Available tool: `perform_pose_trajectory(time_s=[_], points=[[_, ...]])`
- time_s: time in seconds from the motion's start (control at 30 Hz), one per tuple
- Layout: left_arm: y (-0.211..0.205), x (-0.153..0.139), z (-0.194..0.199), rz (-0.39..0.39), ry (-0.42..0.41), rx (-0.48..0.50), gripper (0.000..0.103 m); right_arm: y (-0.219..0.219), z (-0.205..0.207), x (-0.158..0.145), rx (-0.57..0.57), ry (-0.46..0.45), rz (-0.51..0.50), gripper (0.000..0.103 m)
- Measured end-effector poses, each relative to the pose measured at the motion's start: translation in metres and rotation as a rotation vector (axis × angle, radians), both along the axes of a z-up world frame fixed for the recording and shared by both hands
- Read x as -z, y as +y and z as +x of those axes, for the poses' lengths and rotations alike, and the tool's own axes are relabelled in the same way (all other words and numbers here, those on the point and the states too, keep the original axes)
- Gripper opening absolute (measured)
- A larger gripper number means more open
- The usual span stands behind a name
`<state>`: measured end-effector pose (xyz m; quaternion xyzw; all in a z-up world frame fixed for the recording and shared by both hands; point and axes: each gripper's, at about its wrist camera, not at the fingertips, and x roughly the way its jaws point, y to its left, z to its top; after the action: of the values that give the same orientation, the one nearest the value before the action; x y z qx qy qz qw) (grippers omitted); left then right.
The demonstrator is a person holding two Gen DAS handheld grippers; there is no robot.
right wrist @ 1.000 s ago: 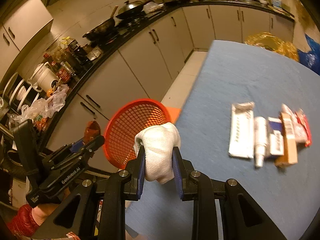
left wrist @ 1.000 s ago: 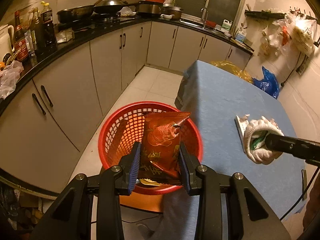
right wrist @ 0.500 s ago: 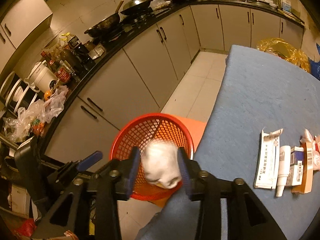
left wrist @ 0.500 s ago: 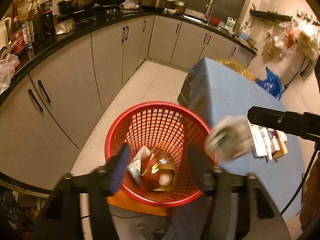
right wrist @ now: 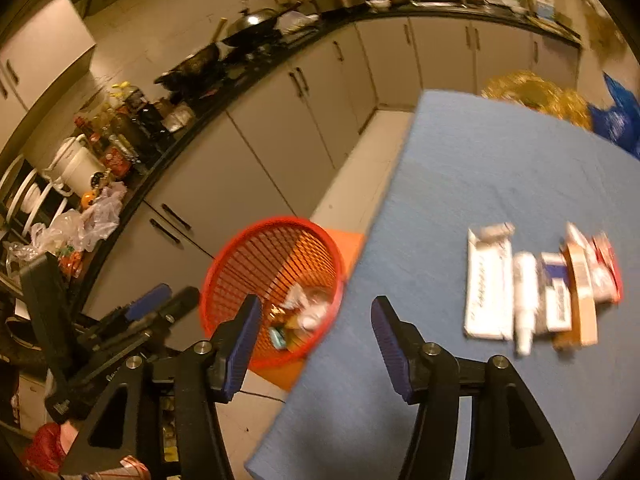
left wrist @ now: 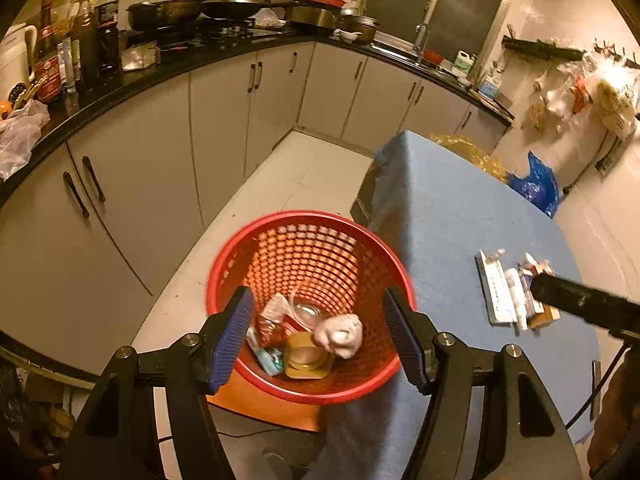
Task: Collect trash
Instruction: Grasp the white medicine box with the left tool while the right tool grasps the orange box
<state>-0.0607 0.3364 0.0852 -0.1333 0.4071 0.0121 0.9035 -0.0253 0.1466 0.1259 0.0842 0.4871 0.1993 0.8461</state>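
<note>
Far left of the left wrist view, dark sauce bottles [left wrist: 94,36] line the black kitchen counter [left wrist: 120,80] and pale cabinet doors run below. Lower centre now: the left tongs [left wrist: 320,336] hang over the round red plastic mesh basket [left wrist: 256,248] on the floor, blue pads wide apart, nothing between them, having just swung open. Down in the basket lie the crumpled white wad [left wrist: 340,330], a reddish snack wrapper [left wrist: 272,320] and a yellowish tub [left wrist: 306,356], all loose on the bottom. Just right of the basket stands the blue-covered table [left wrist: 460,208], and on its right part sits a row of small boxes and tubes [left wrist: 512,292], with the black arm of the other tool crossing in front at the right edge. From the right wrist view, the left tool shows at lower left, the basket at centre-left, and the right tongs [right wrist: 316,328] are empty too, jaws just spreading, poised above the table's near edge beside the basket.
</note>
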Motion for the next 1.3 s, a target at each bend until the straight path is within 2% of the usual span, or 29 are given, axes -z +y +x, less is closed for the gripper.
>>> perform_pose_trajectory(time_s=[0.4,0.77,0.97,1.1,1.3], points=[[-0.079,0.008,0.000,0.007,0.059,0.157,0.066,-0.094,-0.035,0.028,0.158,0.075,-0.001,0.061],[-0.159,0.014,0.018,-0.010,0.111,0.277,0.067,-0.169,-0.061,0.024,0.259,0.078,0.005,0.061],[-0.194,0.029,0.045,-0.027,0.179,0.312,0.072,-0.210,-0.071,0.020,0.305,0.076,0.008,0.061],[-0.216,0.043,0.066,-0.013,0.225,0.309,0.072,-0.235,-0.078,0.020,0.335,0.079,0.005,0.061],[-0.243,0.059,0.093,0.030,0.250,0.292,0.072,-0.274,-0.086,0.022,0.378,0.092,-0.012,0.061]])
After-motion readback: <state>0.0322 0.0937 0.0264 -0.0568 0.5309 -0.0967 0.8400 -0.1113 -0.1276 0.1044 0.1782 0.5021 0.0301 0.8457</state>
